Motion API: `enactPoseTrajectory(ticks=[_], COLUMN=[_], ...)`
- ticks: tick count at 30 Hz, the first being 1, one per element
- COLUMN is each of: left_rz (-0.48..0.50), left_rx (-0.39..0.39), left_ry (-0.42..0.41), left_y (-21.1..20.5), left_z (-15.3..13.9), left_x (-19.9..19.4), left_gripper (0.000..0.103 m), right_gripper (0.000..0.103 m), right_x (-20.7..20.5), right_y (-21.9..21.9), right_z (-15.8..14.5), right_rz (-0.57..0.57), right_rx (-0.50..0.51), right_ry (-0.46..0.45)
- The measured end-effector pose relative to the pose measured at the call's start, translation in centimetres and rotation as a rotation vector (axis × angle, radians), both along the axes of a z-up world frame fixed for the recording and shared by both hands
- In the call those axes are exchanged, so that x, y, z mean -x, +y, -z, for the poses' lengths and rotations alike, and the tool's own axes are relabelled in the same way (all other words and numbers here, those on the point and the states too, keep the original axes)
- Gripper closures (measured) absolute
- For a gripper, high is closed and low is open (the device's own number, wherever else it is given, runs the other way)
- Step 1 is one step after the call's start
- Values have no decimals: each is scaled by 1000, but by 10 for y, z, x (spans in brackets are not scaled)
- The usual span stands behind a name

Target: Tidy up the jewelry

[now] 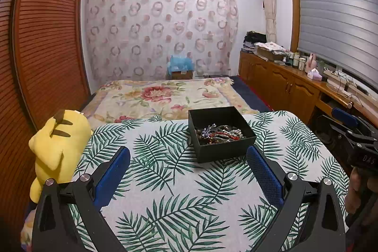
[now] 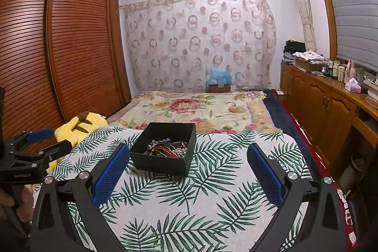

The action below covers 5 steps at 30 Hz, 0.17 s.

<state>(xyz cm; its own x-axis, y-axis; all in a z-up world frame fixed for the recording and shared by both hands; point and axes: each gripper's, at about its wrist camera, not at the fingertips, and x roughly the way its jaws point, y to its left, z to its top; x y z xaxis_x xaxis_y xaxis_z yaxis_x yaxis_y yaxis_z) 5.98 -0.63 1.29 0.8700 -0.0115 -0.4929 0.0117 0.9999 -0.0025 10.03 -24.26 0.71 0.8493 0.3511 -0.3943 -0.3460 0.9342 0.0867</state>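
Note:
A black square box stands on the leaf-print table, near its far edge. Inside lies a tangle of jewelry: beads, chains, red and silver pieces. My left gripper hovers open just short of the box, which sits ahead and slightly right of it. My right gripper is open too, with the box ahead and slightly left between its blue pads. Nothing is held by either. Each gripper shows at the edge of the other's view, the right gripper and the left gripper.
A yellow plush toy leans at the table's left edge. Beyond the table lies a bed with a floral blanket. A wooden wardrobe fills the left, and a low cabinet with bottles runs along the right.

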Motion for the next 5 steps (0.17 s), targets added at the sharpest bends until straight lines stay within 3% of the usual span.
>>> enactPoseTrajectory(ticks=[5], left_rz=[1], left_rx=[1], left_ry=[-4], left_y=[0], left_z=[-1], left_x=[1], left_gripper=[8], right_gripper=[3], right_x=[0], right_y=[-1], right_z=[0], right_rz=[1], right_rx=[-1], right_ry=[-1])
